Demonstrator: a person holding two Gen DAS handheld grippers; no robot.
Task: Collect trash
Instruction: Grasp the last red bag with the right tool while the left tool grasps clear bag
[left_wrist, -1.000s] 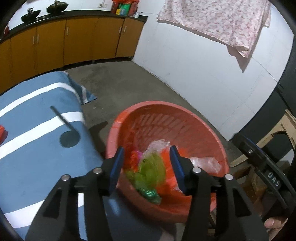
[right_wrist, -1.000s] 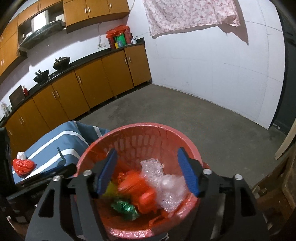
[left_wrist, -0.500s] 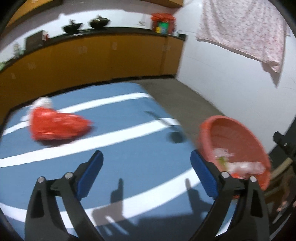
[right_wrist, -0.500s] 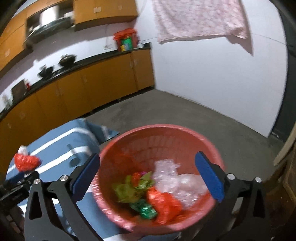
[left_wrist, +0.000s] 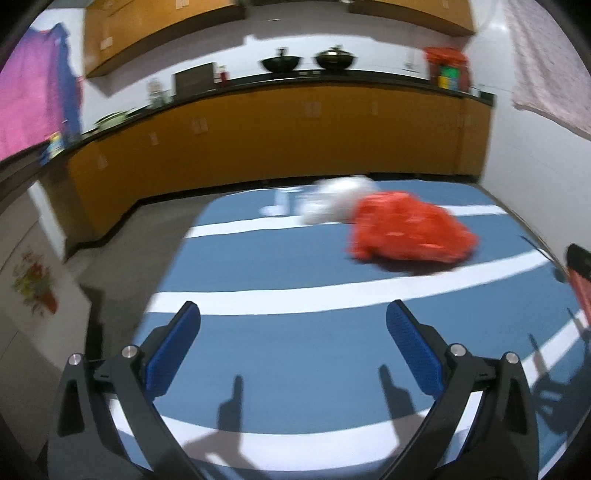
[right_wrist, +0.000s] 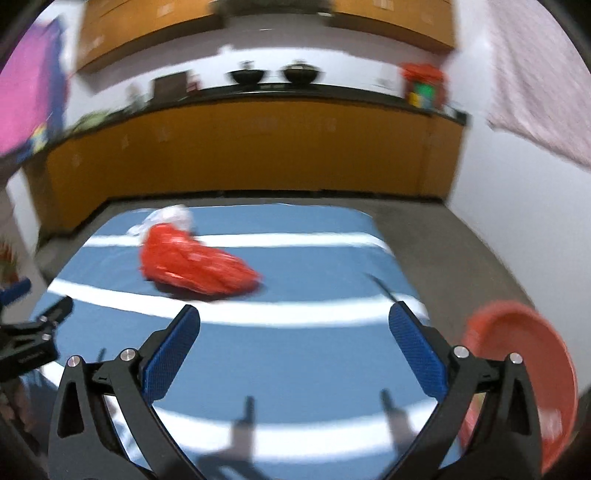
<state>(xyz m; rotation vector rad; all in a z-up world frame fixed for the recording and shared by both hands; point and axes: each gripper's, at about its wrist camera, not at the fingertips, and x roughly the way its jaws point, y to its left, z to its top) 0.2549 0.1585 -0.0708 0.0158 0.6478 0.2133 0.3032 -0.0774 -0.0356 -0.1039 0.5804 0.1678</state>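
Jaws spread wide and empty on both the left gripper (left_wrist: 293, 332) and right gripper (right_wrist: 294, 334); crumpled red plastic bag (left_wrist: 408, 232) lies beyond them mid-frame on the blue white-striped cloth (left_wrist: 295, 354), white wad (left_wrist: 334, 199) touching it behind.

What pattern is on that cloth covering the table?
Blue with broad white stripes, clearest in the left wrist view: tablecloth.
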